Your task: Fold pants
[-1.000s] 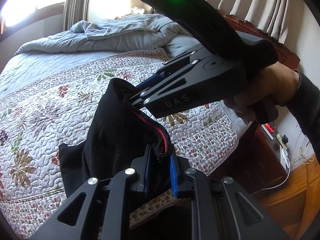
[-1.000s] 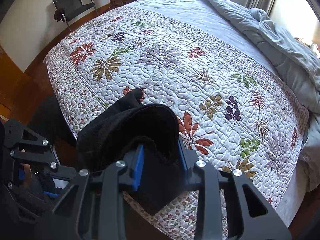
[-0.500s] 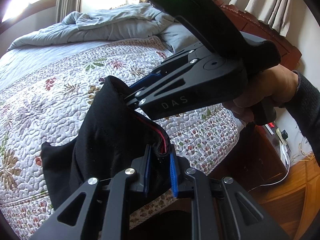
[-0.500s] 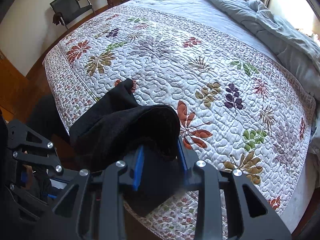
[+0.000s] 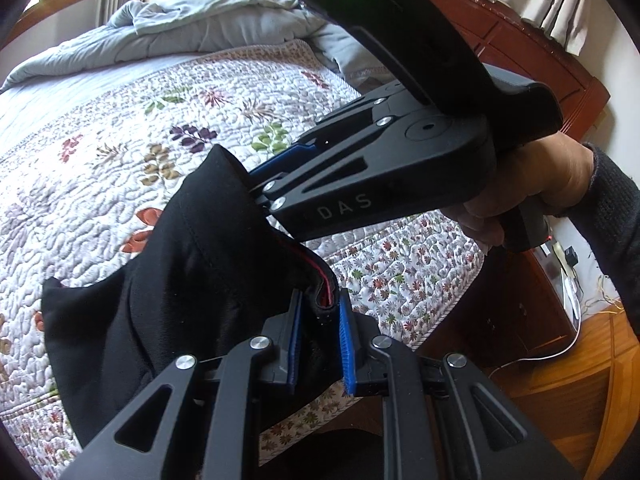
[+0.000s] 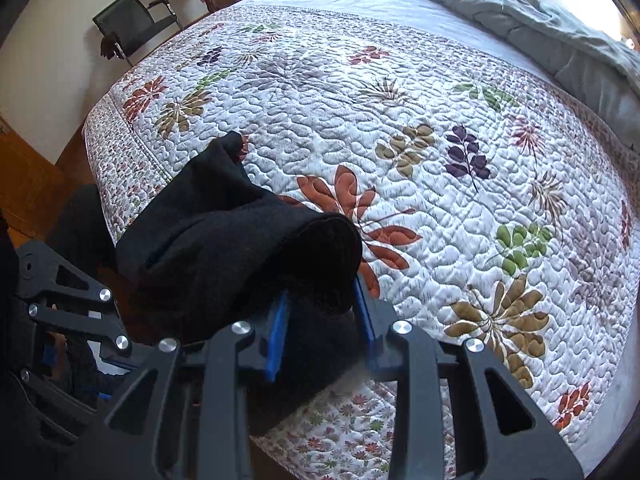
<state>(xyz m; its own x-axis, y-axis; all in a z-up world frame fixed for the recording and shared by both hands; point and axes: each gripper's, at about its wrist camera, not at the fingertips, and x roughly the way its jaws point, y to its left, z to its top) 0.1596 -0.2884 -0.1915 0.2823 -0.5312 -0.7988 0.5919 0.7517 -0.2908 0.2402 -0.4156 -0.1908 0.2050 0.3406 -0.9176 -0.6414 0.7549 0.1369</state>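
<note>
- Two grippers, one per hand. The left gripper (image 5: 319, 322) has its two blue-padded fingers closed narrowly on a bunched edge of the black pants (image 5: 192, 280); a thin red line of trim shows inside the pinched fold.
- The right gripper (image 6: 324, 312) is likewise clamped on a thick roll of the same pants (image 6: 240, 240), the cloth filling the gap between its blue pads.
- In the left wrist view the right gripper (image 5: 256, 184) enters from the upper right, its tips buried in the fabric; its body is matte black with silver rivets, raised lettering and one green light. The person's right hand (image 5: 532, 192) grips the handle, a dark sleeve at the wrist.
- One pair of pants: black, matte, woven, with a stitched seam. It is held up between the two grippers above the near edge of the bed; a lower flap hangs against the quilt (image 6: 440, 160). Legs and waistband cannot be told apart.
- One quilt: white, puffy stitching, printed leaves in rust, olive, purple and green, small-flower border.
- One grey duvet (image 5: 192, 28), rumpled, at the far end.
- One black chair (image 6: 136, 26) by the wall; one dark wooden headboard (image 5: 540, 60), partly hidden behind the right gripper.
- The left gripper shows only in part at the left edge of the right wrist view.
</note>
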